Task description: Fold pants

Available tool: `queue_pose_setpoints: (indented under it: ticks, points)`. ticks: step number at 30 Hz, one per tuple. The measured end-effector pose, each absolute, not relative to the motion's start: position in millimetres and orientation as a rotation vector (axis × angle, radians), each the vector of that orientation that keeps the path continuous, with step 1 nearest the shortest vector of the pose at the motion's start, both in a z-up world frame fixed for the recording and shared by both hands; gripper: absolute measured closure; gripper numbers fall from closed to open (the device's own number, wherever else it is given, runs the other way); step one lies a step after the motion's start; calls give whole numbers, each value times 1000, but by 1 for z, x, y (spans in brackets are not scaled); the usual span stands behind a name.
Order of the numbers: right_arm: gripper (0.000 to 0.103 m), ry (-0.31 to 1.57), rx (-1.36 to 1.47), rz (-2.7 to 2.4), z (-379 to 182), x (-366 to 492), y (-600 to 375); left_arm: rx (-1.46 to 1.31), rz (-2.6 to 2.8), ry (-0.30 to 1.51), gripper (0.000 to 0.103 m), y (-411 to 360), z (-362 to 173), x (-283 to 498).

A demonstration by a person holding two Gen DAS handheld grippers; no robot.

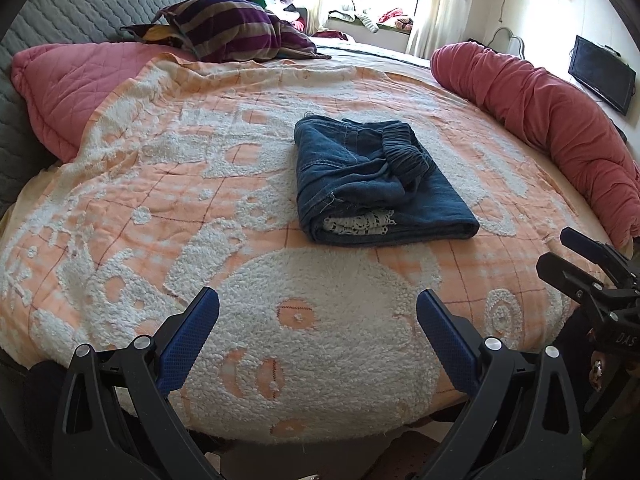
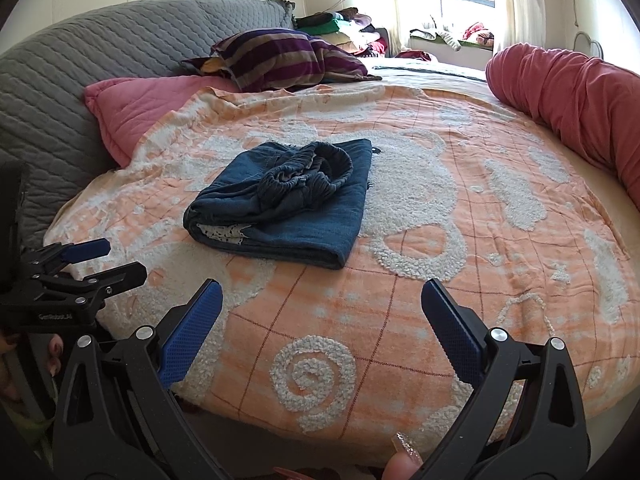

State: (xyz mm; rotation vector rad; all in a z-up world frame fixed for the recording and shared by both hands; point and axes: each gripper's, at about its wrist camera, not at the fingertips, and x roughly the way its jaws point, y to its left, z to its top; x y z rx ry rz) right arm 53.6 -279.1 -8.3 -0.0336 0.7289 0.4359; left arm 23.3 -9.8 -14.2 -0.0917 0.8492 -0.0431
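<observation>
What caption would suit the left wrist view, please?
Folded denim pants rest on the orange bedspread, beyond the open left gripper.

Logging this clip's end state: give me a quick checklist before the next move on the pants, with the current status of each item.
1. Pants folded into a compact bundle: ok.
2. Bundle tidy: not ok, the elastic waistband lies bunched on top and white lining shows at the near fold.
3. Left hand-held gripper open and clear of the cloth: ok.
4. Right hand-held gripper open and clear of the cloth: ok.
5. Bundle fully on the blanket, away from its edge: ok.
6. Underside layers lying flat: cannot tell.
</observation>
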Motion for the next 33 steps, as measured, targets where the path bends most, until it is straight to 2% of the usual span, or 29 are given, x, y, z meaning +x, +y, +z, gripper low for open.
queue_pose_setpoints:
  ticks: [33]
  points:
    - [9, 736, -30, 432, -9, 53, -282, -102, -41, 851, 4, -10, -11, 20]
